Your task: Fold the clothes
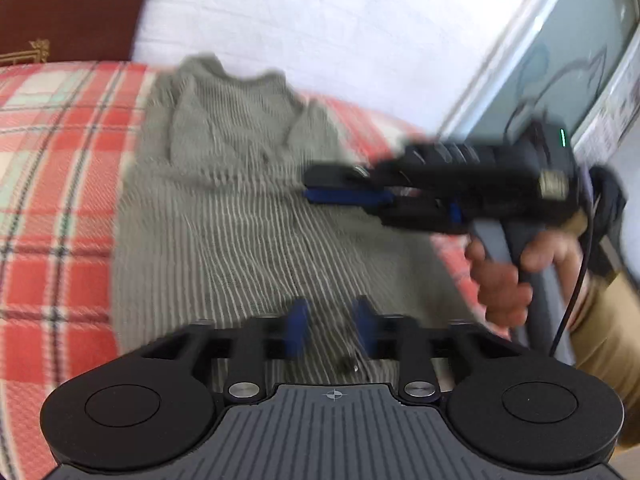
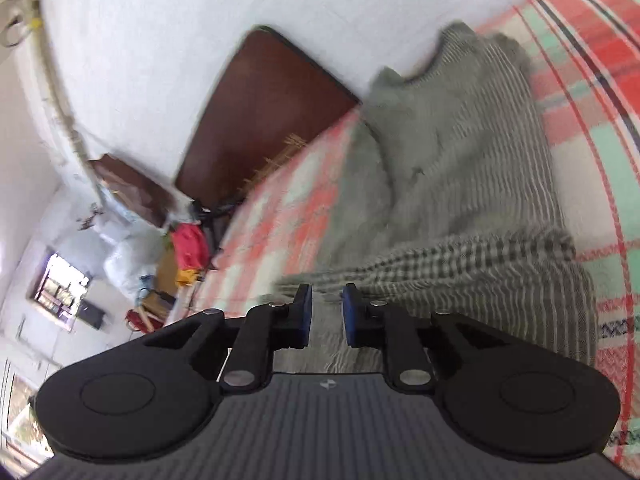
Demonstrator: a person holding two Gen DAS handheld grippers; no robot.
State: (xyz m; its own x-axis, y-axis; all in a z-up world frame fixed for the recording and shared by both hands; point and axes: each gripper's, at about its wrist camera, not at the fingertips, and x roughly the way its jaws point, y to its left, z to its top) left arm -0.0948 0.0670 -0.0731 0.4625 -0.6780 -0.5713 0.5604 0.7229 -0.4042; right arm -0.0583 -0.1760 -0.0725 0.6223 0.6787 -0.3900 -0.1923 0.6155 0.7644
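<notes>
Nearest in the left wrist view is the left tool [image 1: 329,332]. Its two blue pads [image 1: 297,330] stand apart, and the striped cloth shows in the gap between them. They do not press on it. The picture is blurry here, so I cannot tell if the tips touch the cloth.

In the right wrist view, the right tool [image 2: 327,314] also has a small gap between its blue pads [image 2: 305,312]. The pads sit at the near edge of the cloth, and nothing looks pinched.

The grey striped shirt [image 1: 240,200] lies spread out on the bed, on a red checked blanket [image 1: 52,184]. Its collar end is far away, close to the white wall [image 1: 320,20]. In the right wrist view a fold of the shirt [image 2: 472,256] lies across the near part.

To the right in the left wrist view, a hand [image 1: 508,276] holds the right tool by its handle, and it floats over the right side of the shirt.

Far off stands a brown headboard [image 2: 264,120]. On the far left are white bags [image 2: 124,252] and a red thing [image 2: 188,244]
</notes>
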